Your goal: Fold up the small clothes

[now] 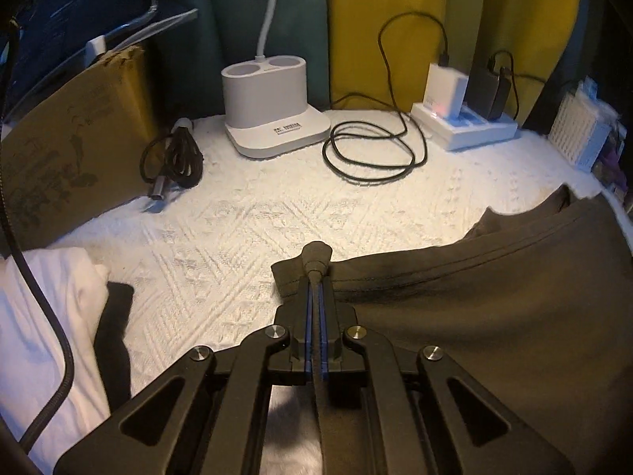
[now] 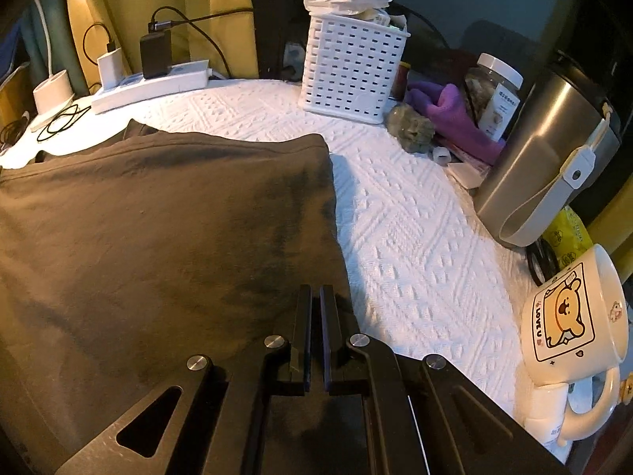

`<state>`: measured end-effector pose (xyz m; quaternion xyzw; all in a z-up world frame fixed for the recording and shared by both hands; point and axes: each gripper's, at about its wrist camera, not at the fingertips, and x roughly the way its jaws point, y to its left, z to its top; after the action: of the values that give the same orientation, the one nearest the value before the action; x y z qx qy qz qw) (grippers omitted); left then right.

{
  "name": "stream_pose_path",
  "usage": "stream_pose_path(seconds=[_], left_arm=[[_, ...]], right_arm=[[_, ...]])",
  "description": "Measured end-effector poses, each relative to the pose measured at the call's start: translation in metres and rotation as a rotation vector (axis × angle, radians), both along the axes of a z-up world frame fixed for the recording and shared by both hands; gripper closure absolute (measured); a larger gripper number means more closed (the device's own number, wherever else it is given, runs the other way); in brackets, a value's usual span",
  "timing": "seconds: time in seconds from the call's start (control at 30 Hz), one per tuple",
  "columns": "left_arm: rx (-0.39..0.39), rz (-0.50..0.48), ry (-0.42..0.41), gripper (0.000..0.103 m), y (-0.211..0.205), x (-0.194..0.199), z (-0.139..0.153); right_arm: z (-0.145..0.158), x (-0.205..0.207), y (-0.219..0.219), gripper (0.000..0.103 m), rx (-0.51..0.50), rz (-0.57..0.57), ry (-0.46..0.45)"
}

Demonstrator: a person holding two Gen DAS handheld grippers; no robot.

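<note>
Pinching the brown garment (image 1: pixel 494 297) at its near-left corner, left tongs (image 1: pixel 315 273) pressed on cloth; right tongs (image 2: pixel 315 297) pressed together over its right edge, grip unclear; cloth stretches away from both

Both fisheye views are dim and warm-tinted, edges bowed and vignetted black; the white cloth (image 2: pixel 415 237) glares brightest.

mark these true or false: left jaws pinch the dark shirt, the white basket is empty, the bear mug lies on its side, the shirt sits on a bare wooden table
1. The left gripper pinches the dark shirt: true.
2. The white basket is empty: false, papers stick out of it.
3. The bear mug lies on its side: true.
4. The shirt sits on bare wood: false, on a white textured cloth.
</note>
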<state>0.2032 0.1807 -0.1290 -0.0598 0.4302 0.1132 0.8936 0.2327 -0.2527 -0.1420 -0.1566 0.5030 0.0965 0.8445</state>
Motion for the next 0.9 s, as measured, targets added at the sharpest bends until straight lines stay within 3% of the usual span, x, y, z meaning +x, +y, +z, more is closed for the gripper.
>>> stream_pose_path(seconds=[0.2,0.23,0.3,0.33,0.37,0.57,0.63,0.67,0.7,0.73,0.77,0.87,0.9], left_arm=[[-0.047,-0.027,-0.034,0.099,-0.02,-0.036,0.023],[-0.063,-0.04,-0.036,0.095,-0.027,-0.046,0.025],[-0.093,-0.059,-0.031,0.069,-0.042,-0.06,0.026],[-0.117,-0.071,-0.029,0.048,-0.048,-0.066,0.025],[-0.152,-0.086,-0.033,0.043,-0.058,-0.076,0.024],[-0.188,-0.126,0.092,0.043,-0.099,-0.111,-0.005],[-0.155,-0.128,0.074,0.043,-0.104,-0.119,-0.01],[-0.118,-0.132,0.083,0.043,-0.107,-0.121,-0.012],[-0.099,-0.137,0.085,0.043,-0.109,-0.121,-0.012],[-0.09,-0.14,0.087,0.043,-0.111,-0.121,-0.011],[-0.091,-0.14,0.082,0.043,-0.111,-0.121,-0.011],[-0.087,-0.134,0.081,0.043,-0.11,-0.12,-0.009],[-0.095,-0.119,0.077,0.043,-0.108,-0.119,-0.007]], right_arm=[[0.001,-0.003,-0.008,0.098,0.01,-0.047,-0.005],[0.001,-0.004,-0.008,0.098,0.01,-0.05,-0.008],[0.002,-0.008,-0.009,0.097,0.008,-0.059,-0.012],[0.003,-0.009,-0.01,0.097,0.012,-0.069,-0.01],[0.004,-0.012,-0.013,0.097,0.02,-0.077,-0.005],[0.013,-0.039,-0.035,0.097,0.047,-0.128,0.015],[0.012,-0.049,-0.043,0.092,0.038,-0.134,0.005],[0.013,-0.055,-0.046,0.076,0.025,-0.143,-0.015],[0.013,-0.059,-0.049,0.047,-0.006,-0.16,-0.036],[0.013,-0.062,-0.052,0.03,-0.057,-0.193,-0.058],[0.013,-0.062,-0.057,0.004,-0.108,-0.234,-0.063],[0.01,-0.065,-0.075,0.001,0.025,-0.249,0.022],[0.012,-0.069,-0.076,0.001,0.026,-0.25,0.012]])
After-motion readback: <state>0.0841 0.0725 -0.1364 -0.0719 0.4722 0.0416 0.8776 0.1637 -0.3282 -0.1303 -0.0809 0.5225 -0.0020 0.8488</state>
